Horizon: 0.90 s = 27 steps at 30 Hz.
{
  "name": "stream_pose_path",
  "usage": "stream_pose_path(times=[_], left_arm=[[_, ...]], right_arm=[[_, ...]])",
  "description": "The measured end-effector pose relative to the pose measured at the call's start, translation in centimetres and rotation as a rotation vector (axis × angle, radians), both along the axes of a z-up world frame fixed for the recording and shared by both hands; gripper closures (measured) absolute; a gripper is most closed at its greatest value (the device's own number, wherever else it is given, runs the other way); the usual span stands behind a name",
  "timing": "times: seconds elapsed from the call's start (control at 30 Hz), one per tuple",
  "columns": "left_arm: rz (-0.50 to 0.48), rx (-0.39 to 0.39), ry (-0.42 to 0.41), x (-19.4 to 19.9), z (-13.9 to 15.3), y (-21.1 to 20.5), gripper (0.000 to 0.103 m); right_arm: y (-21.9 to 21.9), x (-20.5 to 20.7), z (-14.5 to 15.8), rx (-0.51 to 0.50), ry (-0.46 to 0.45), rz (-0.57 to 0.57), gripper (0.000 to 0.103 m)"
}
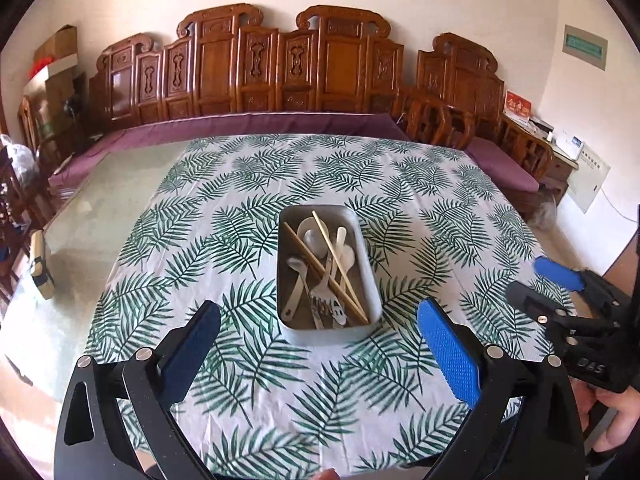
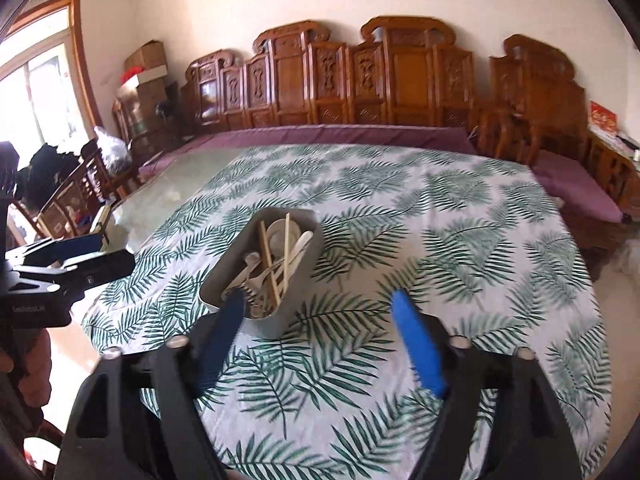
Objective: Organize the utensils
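Left gripper (image 1: 320, 344) jaws spread wide, empty, right gripper (image 2: 320, 336) likewise spread, both angled downward

Left gripper (image 1: 320, 320), right gripper (image 2: 320, 308): black frames, silver screws, blue-padded fingers (image 1: 448, 354).

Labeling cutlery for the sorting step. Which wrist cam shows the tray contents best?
Left wrist view: the grey tray sits centred and unblocked, so the chopsticks, fork and white spoons can be told apart. In the right wrist view the tray is smaller and skewed, and a finger of the right gripper overlaps its near corner.
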State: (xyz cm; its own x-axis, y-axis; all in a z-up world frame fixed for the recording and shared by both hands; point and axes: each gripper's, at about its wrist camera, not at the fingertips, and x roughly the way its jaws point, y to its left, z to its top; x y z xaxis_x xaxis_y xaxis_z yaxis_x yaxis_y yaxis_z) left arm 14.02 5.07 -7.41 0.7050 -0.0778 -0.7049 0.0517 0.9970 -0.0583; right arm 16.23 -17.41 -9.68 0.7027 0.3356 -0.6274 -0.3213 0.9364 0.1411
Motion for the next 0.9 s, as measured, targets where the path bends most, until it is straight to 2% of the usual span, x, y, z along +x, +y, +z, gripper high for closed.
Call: stream_pose_path(times=[0.17,0.43,0.6,0.9], left_arm=[[-0.005,0.009,-0.014,-1.9,0.3,-1.4,0.008],[-0.031,-0.023,-0.062,-5.1,1.2,-3.1,0.008],[-0.044,-0.003,-0.085,-6.6,2.5,-4.1,0.008],[-0.038,0.018,-0.17,-8.6,6.3,-5.0,0.008]], right_arm=[[-2.0,-2.7,1.0,-0.007,-0.035,-0.046,0.003],[-4.3,-6.8,2.1,-0.003,-0.066,-0.089,0.003],[-4.9,-8.5,3.0,-0.02,-0.098,-0.127,0.003],[-5.5,-11.4,7.6,0.006,-0.209,-0.137,0.003]])
